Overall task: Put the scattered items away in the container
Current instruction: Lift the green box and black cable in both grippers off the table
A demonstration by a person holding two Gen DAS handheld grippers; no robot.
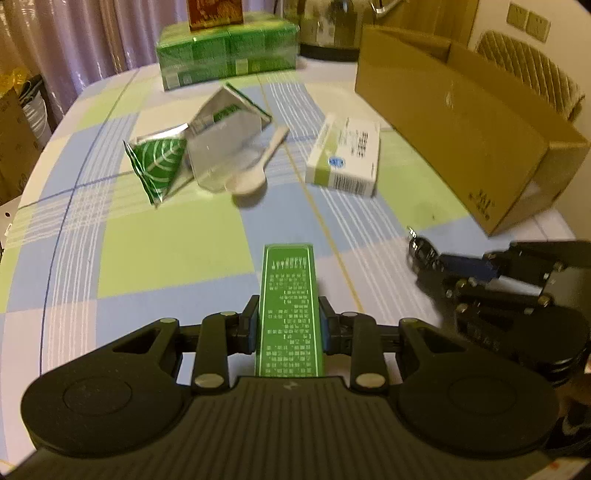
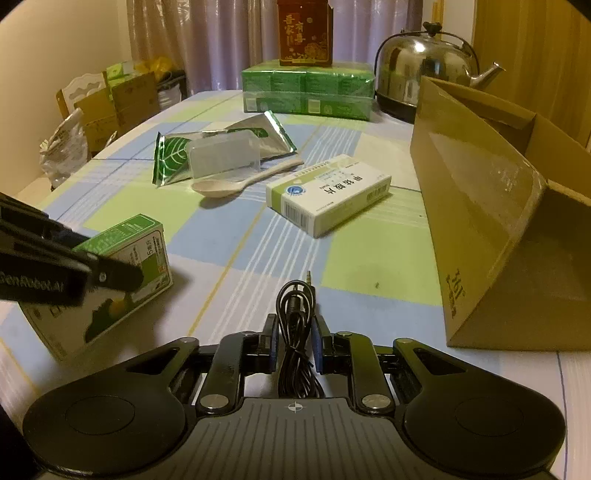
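The left gripper (image 2: 122, 275) carries the print "GenRobot.AI". The green box (image 2: 122, 266) shows "5". The other prints are too blurred to read.

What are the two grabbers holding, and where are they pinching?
The left gripper pinches the green box across its narrow sides, near one end. The right gripper pinches the coiled black cable around the bundle's middle.

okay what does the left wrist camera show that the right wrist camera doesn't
Only the left wrist view shows the wall sockets and the green box's printed narrow face between the left jaws. Only the right wrist view shows the audio cable's coils in the right jaws and the chair with cartons. Both show the spoon, medicine box and cardboard container.
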